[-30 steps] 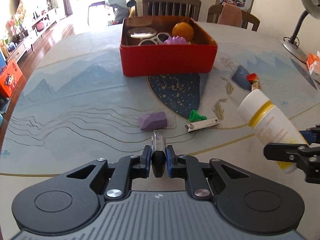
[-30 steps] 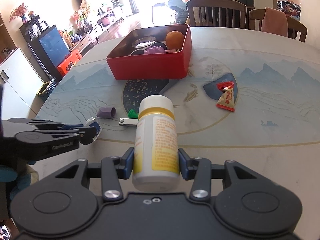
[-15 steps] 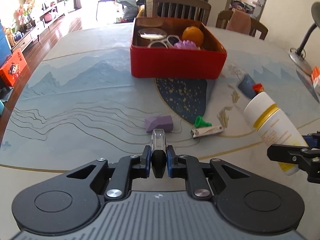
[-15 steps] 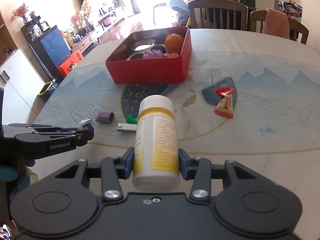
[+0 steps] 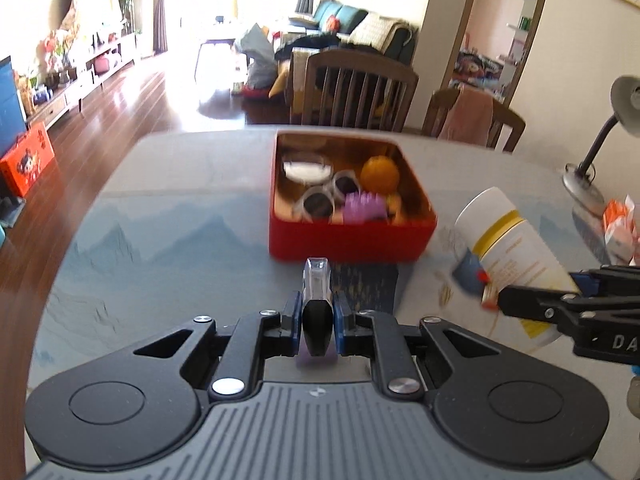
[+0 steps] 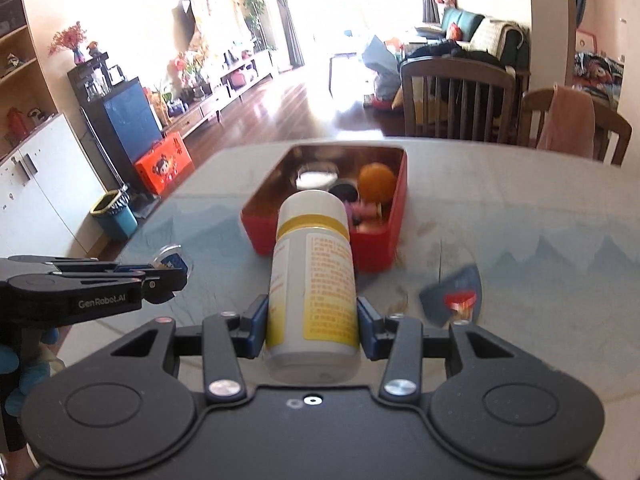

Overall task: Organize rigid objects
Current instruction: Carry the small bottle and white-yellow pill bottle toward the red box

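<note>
My left gripper (image 5: 317, 316) is shut on a small clear and black flat item (image 5: 316, 280) and holds it above the table in front of the red tin box (image 5: 348, 240). My right gripper (image 6: 312, 320) is shut on a white bottle with a yellow band (image 6: 312, 264), its cap pointing toward the red box (image 6: 380, 244). The bottle (image 5: 508, 244) also shows at the right of the left wrist view. The box holds an orange (image 5: 379, 173), a round lid (image 5: 306, 168), white-framed sunglasses (image 5: 328, 196) and a purple spiky toy (image 5: 365, 209). The left gripper (image 6: 168, 276) shows at the left of the right wrist view.
A red snack packet (image 6: 460, 304) lies on the printed tablecloth (image 5: 160, 248) right of the bottle. A desk lamp (image 5: 600, 148) stands at the table's far right. Two wooden chairs (image 5: 356, 88) stand behind the table. A purple block (image 5: 316, 358) shows under the left gripper.
Both grippers rose and moved forward toward the red box with their loads. The purple block and nail clipper slid out of view beneath the left gripper.
</note>
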